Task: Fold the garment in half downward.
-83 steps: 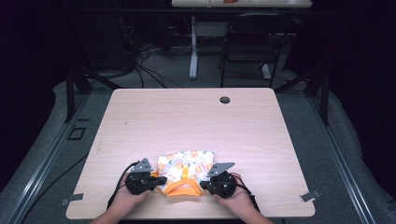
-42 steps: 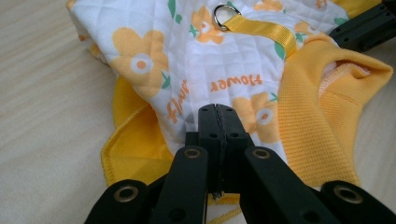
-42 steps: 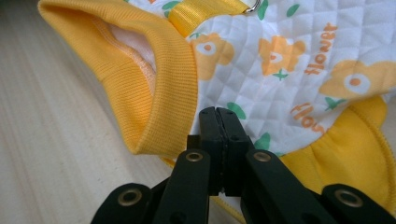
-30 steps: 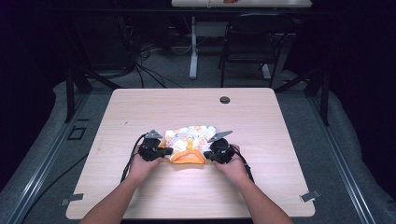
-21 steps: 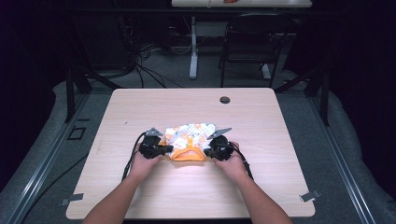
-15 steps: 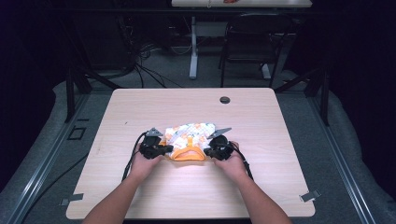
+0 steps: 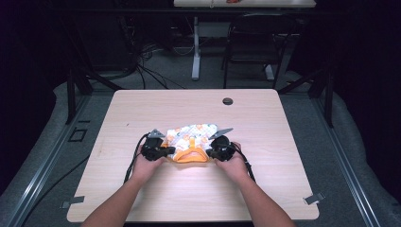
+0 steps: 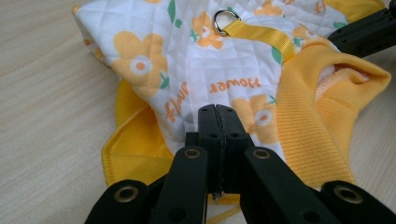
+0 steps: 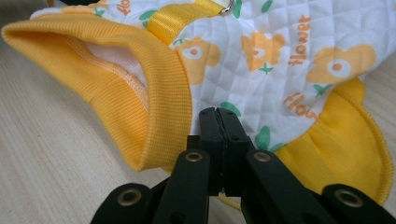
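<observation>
A small quilted garment, white with orange flowers and the word "flower", lies on the wooden table. Its yellow ribbed collar stands open toward the near side. A yellow strap with a metal ring runs across its back. My left gripper is shut at the garment's left yellow hem. My right gripper is shut at the right hem. A sliver of yellow fabric shows low between each pair of jaws. The right gripper's black jaws show at the far side of the left gripper view.
A round cable hole sits near the table's far edge. Cables trail from both grippers toward the front edge. Beyond the table stand another desk's legs and a dark chair on grey floor.
Since the oldest frame both hands and the garment have moved away from the front edge toward the table's middle. Over the last second nothing has visibly moved.
</observation>
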### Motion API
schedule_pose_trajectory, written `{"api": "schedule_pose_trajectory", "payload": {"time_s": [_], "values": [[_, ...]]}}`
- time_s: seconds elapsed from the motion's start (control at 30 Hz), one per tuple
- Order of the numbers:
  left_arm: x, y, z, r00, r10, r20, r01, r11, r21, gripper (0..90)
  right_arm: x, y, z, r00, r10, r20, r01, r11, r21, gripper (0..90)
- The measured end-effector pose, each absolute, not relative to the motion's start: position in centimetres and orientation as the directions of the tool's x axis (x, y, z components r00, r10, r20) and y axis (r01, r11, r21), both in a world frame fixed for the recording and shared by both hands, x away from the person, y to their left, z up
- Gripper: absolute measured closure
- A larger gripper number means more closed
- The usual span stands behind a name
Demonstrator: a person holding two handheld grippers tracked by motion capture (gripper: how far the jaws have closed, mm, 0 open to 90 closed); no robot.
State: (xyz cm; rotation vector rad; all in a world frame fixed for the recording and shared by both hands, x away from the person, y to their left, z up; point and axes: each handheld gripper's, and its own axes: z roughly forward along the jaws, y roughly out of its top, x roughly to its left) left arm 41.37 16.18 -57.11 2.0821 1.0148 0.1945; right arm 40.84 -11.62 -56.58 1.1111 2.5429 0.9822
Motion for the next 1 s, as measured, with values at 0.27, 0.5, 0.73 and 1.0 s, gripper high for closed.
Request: {"api": "schedule_pose_trajectory", "payload": {"time_s": [0.27,0.5,0.73,1.0], "values": [[40.6,16.7,-55.5,0.674,0.713,-0.194,0.577,-0.343,0.741,90.0,40.2,-11.9,-55.0,-0.709,0.701,0.07,0.551,0.49,0.675,89.9],[39.6,17.4,-53.4,0.697,0.694,-0.181,0.548,-0.352,0.759,90.0,39.0,-12.3,-53.0,-0.724,0.688,0.054,0.52,0.491,0.699,89.9],[38.5,18.3,-52.1,0.699,0.691,-0.184,0.543,-0.345,0.766,89.9,37.7,-12.7,-51.5,-0.738,0.674,0.028,0.485,0.501,0.717,89.9],[36.6,19.8,-52.1,0.706,0.689,-0.166,0.532,-0.359,0.767,89.9,35.6,-13.4,-50.7,-0.752,0.659,0.025,0.466,0.505,0.727,89.8]]}}
